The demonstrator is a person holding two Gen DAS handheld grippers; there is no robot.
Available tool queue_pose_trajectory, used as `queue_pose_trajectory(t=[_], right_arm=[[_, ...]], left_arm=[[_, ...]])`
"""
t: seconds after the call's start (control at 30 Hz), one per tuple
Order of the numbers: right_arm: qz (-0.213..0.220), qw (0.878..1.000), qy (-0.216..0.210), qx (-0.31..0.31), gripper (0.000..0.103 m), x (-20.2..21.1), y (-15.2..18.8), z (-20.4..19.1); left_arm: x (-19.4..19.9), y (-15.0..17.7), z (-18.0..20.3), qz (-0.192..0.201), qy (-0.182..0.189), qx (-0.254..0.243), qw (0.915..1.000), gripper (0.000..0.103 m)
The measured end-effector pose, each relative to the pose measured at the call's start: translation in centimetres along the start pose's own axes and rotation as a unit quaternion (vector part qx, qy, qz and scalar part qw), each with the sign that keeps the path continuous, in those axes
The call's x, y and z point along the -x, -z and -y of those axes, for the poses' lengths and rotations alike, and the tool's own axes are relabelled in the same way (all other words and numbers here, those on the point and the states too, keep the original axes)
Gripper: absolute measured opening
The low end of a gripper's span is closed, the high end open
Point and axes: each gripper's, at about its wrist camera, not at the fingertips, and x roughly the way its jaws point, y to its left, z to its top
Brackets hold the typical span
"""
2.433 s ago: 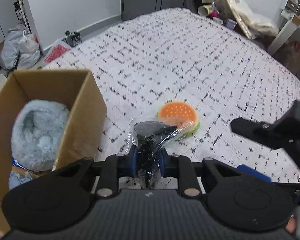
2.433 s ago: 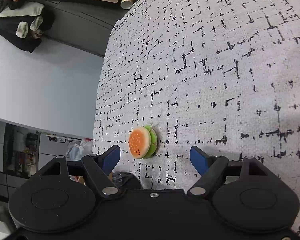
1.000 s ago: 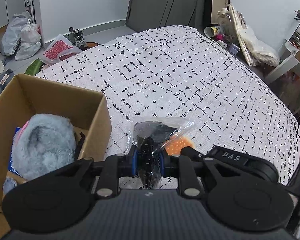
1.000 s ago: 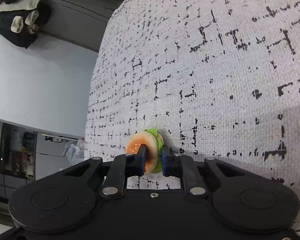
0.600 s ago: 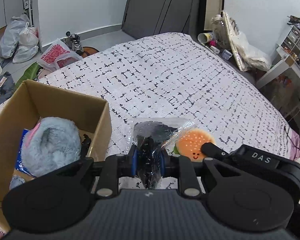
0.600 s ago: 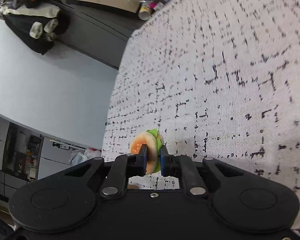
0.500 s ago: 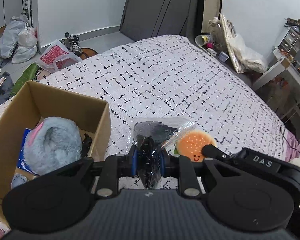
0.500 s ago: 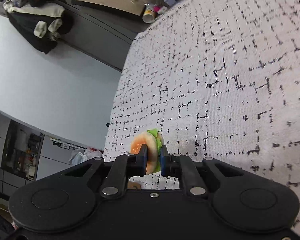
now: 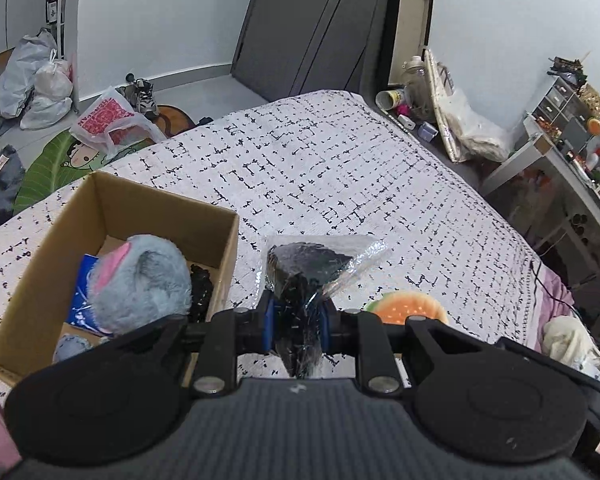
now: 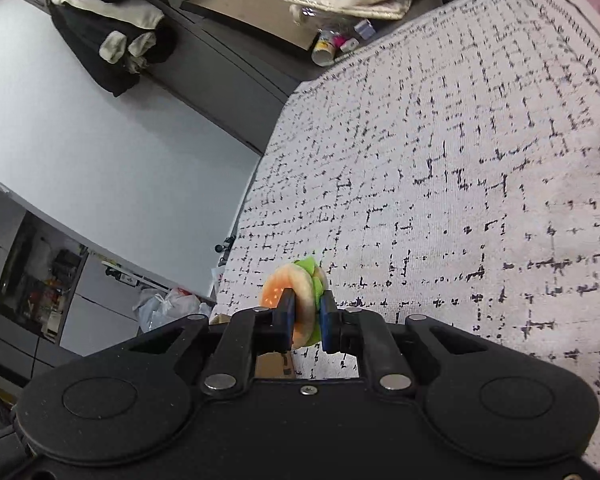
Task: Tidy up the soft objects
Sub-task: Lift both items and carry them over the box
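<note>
My left gripper [image 9: 297, 317] is shut on a clear plastic bag holding a black soft item [image 9: 306, 270], held above the bed just right of an open cardboard box [image 9: 148, 206]. The box holds a grey-blue fluffy plush [image 9: 140, 280] and other soft things. My right gripper [image 10: 306, 318] is shut on an orange and green burger plush [image 10: 296, 284], lifted off the bed. The burger plush also shows in the left wrist view [image 9: 410, 306], low right beside the bag.
The white bedspread with black dashes [image 9: 340, 168] stretches ahead. On the floor beyond lie plastic bags [image 9: 112, 120], shoes and a green mat. A desk with drawers [image 9: 560, 152] stands to the right; clutter lines the bed's far edge.
My right gripper closed on the burger plush and lifted it off the bed toward the left gripper. Both grippers rose, and the left one still holds the bag.
</note>
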Motion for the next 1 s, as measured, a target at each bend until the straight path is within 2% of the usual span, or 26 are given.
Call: queue_pose_trajectory(t=[0.57,1.0], right_arm=[[0.044,0.997,-0.012,0.06,0.013,5.7,2.0,-3.6],[0.032,0.994,-0.029,0.102,0.012,4.8,4.5,-7.6]], left_arm=[[4.5,-0.3,-4.8,0.011,0.03,0.011,0.9994,0.021],[6.0,-0.9,-10.4,0.007,0.039,0.037,0.9985,0.021]])
